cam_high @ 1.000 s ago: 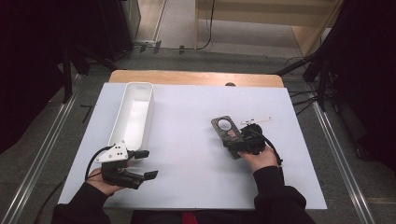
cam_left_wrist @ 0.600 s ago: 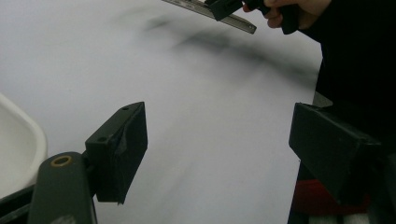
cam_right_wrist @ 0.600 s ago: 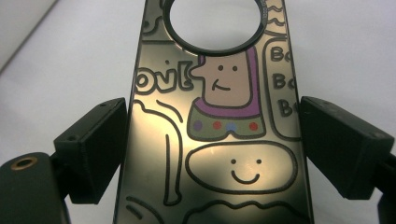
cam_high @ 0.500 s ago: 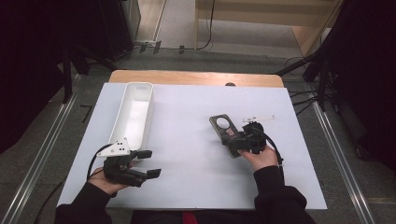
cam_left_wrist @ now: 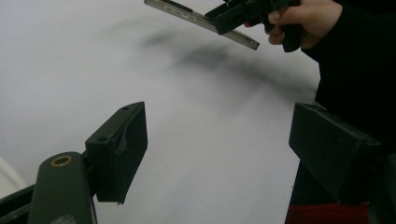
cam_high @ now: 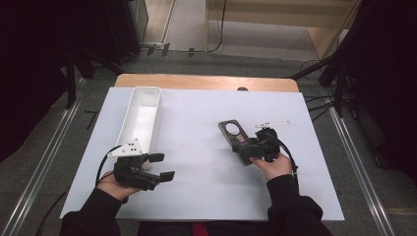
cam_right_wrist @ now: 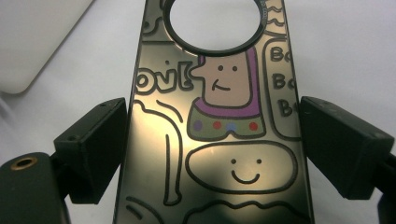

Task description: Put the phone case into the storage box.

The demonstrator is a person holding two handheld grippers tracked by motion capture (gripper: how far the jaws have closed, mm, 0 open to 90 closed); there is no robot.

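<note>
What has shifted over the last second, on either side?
The left hand-held gripper slid back toward the person and a little right, jaws open and empty. The right hand-held gripper keeps the phone case between its jaws, nudged slightly left. The white tray and white strip stayed put.

white table top (cam_high: 206, 187) on grey floor (cam_high: 59, 142), dark surroundings.

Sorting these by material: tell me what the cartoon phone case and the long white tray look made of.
Phone case: seemingly glossy hard plastic with a mirror-like, metallic-looking finish; light glares off its printed cartoon face and it stays flat while the right claw grips its edges. Tray: likely matte white moulded plastic, with thin even walls, rounded corners and no shine.
</note>
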